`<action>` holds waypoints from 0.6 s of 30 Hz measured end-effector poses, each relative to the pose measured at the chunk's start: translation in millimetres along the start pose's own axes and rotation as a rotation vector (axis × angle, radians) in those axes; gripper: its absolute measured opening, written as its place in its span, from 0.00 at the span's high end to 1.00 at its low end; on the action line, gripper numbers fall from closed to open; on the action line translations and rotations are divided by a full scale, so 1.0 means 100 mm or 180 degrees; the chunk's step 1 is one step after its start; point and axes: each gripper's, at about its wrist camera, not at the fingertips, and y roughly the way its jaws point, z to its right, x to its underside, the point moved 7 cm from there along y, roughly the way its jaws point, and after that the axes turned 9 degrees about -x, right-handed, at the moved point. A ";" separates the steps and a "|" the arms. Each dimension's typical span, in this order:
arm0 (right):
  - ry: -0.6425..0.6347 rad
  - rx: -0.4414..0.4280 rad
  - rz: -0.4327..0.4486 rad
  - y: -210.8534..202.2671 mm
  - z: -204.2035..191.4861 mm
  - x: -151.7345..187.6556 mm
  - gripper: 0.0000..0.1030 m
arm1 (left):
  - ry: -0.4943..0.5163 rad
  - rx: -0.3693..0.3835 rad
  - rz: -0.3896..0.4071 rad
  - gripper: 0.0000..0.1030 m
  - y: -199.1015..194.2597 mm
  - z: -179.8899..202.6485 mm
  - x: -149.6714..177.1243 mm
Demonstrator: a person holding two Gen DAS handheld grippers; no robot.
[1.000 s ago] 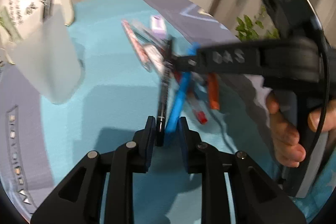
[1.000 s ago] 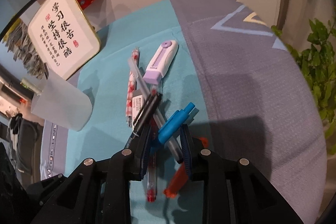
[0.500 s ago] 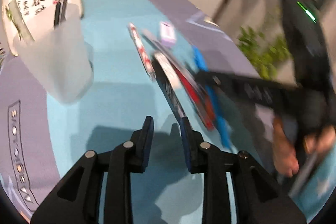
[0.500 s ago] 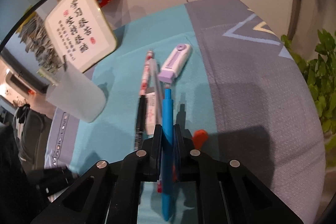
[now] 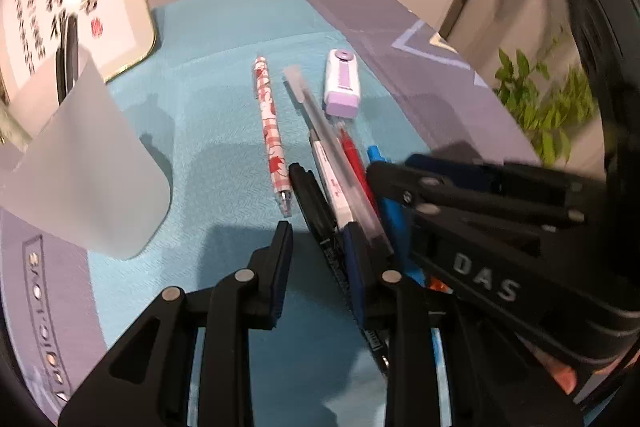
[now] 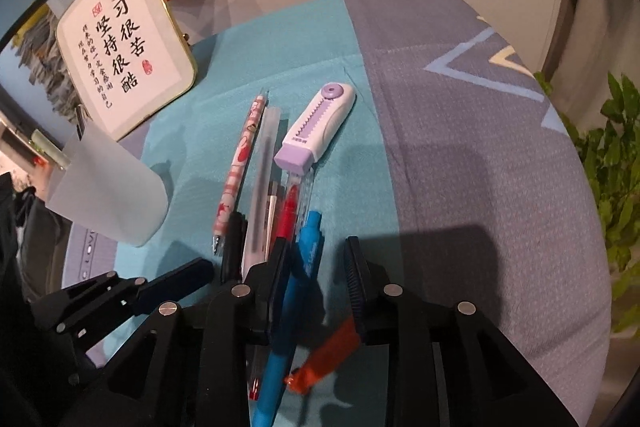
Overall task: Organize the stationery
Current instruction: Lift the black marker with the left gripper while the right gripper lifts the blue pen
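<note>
At the left edge of the teal mat stands the frosted cup (image 5: 86,163), upright with a dark pen already in it, well apart from the pens. To its right the pink patterned pen (image 5: 271,135) lies alone, its long axis running away from the grippers toward the far edge of the tabletop. Next comes the bundle: black pen (image 5: 316,203), clear pen (image 5: 320,119), red pen (image 6: 287,213) and blue pen (image 6: 296,287), roughly parallel and touching, with the purple eraser (image 6: 318,129) at their far end and an orange piece (image 6: 324,359) near the front edge. The left gripper (image 5: 320,259) is wide open, empty, the black pen slanting under its right finger. The right gripper (image 6: 316,267) is also wide, straddling the blue pen lengthwise without pinching it, so it is nearer that pen. Open mat lies left toward the cup; the two grippers crowd each other closely.
</note>
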 end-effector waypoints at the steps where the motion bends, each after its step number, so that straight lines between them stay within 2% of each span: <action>1: -0.0036 0.0022 -0.0013 0.00 -0.01 0.01 0.77 | 0.0094 -0.0067 0.0022 0.82 0.00 0.02 0.02; 2: -0.0078 -0.0035 -0.0025 0.01 -0.05 0.02 0.87 | 0.0187 -0.0151 0.0035 0.83 0.00 0.04 0.05; 6: -0.0003 -0.0195 -0.0054 -0.02 -0.08 0.07 0.88 | 0.0305 -0.0106 -0.0016 0.87 -0.02 0.04 0.17; 8: 0.0073 -0.0337 -0.0091 -0.08 -0.08 0.17 0.89 | 0.0302 -0.0025 -0.0091 0.90 -0.09 -0.01 0.30; 12: -0.0019 -0.0492 -0.0088 -0.26 -0.16 0.36 0.89 | 0.0252 0.0180 -0.0265 0.90 -0.24 -0.11 0.60; 16: -0.0276 -0.0440 -0.0210 -0.29 -0.33 0.54 0.89 | 0.0320 0.0072 -0.0215 0.87 -0.32 -0.17 0.70; 18: -0.0384 -0.0303 -0.0221 -0.28 -0.34 0.57 0.89 | 0.0290 0.0009 -0.0206 0.84 -0.29 -0.16 0.68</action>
